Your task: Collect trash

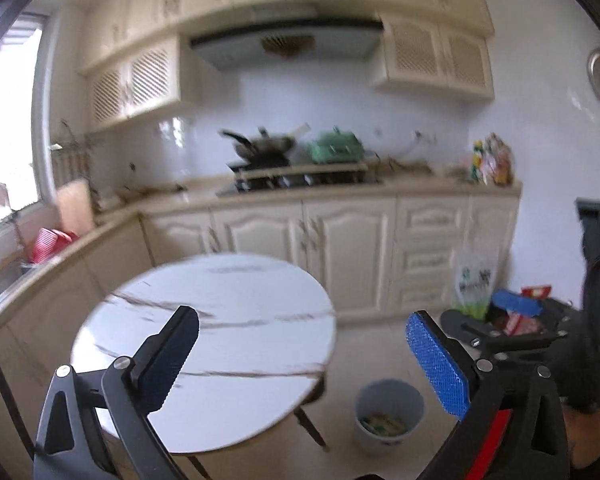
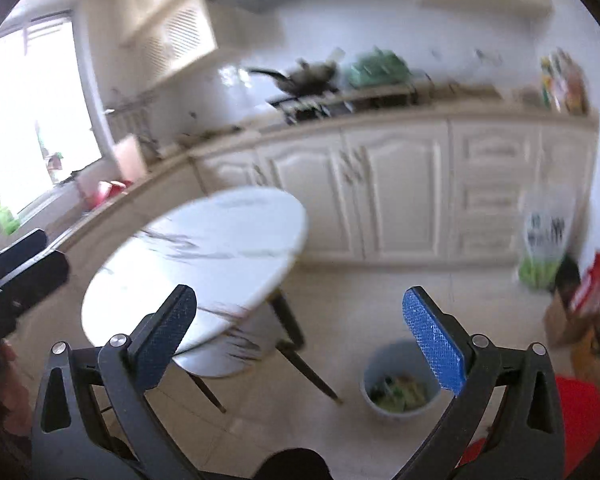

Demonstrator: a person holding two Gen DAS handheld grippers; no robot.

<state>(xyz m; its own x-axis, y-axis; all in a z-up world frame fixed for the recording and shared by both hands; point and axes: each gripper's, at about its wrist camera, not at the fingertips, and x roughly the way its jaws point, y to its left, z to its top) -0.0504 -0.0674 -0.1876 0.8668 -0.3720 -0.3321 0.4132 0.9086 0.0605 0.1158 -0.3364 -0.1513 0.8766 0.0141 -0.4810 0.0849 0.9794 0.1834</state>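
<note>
While both pairs of tongs stand spread wide with nothing between their pads, the left gripper (image 1: 302, 354) hangs over the near edge of the bare white tabletop (image 1: 236, 280) and the right gripper (image 2: 300, 344) off its near right edge, both tilted gently downward. The trash (image 2: 400, 394) already lies in the grey bin (image 1: 388, 400) on the floor right of the table, so the collecting looks about finished. Any next move calls for scanning for leftover scraps, perhaps around the bags (image 1: 476, 284) by the cabinets.

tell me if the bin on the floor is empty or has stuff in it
Has stuff in it: the upright bin beside the table shows greenish-yellow scraps inside.
</note>
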